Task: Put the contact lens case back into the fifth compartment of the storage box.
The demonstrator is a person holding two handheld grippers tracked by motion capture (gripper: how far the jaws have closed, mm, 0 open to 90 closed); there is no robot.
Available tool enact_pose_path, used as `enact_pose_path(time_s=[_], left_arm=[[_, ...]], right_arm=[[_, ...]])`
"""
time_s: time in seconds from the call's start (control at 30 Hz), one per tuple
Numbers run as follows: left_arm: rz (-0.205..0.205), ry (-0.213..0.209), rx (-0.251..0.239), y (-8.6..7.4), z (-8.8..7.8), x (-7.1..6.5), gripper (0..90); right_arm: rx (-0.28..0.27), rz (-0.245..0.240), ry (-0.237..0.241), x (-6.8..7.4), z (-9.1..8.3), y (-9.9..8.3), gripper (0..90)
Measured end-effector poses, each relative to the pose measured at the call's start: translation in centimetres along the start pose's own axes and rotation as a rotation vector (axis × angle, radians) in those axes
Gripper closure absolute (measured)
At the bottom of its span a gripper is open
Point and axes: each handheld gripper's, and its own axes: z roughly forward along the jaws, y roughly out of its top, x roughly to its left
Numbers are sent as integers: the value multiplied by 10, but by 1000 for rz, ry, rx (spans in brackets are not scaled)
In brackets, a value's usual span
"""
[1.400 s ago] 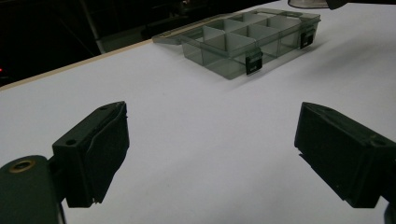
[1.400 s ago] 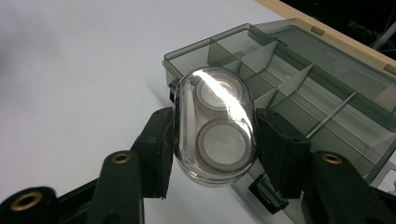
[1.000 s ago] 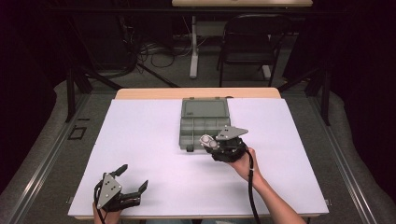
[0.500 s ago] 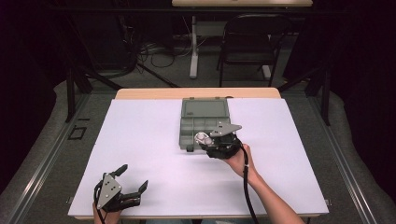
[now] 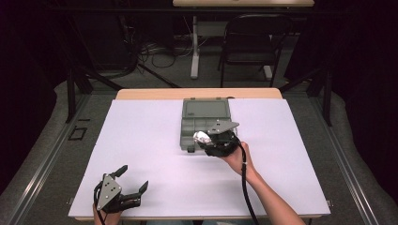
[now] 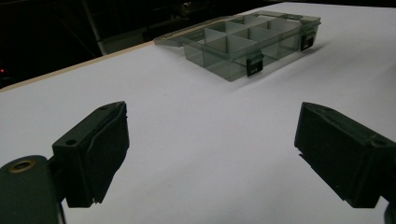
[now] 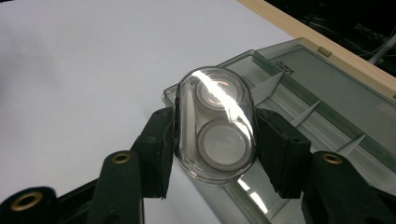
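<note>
Right gripper (image 7: 212, 154): closed on the clear oval plastic capsule (image 7: 215, 126), held above the near corner of the grey-green compartmented plastic organiser box (image 5: 202, 123).
Left gripper (image 5: 132, 180): jaws held wide apart, nothing between them, over the white table sheet (image 5: 141, 140).

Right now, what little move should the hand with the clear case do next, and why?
Probably lower the clear oval case a little into an empty compartment of the open organizer box. The right tongs are clamped on its sides and hold it over the box's near corner. The left tongs rest open and far off.
</note>
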Motion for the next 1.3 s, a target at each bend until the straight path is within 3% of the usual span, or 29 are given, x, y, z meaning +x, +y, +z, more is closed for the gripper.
enact_pose_path(time_s=[1.3], left_arm=[[-1,4,-7,0,0,0,104]], right_arm=[[58,-3,-4,-1,20,18,494]])
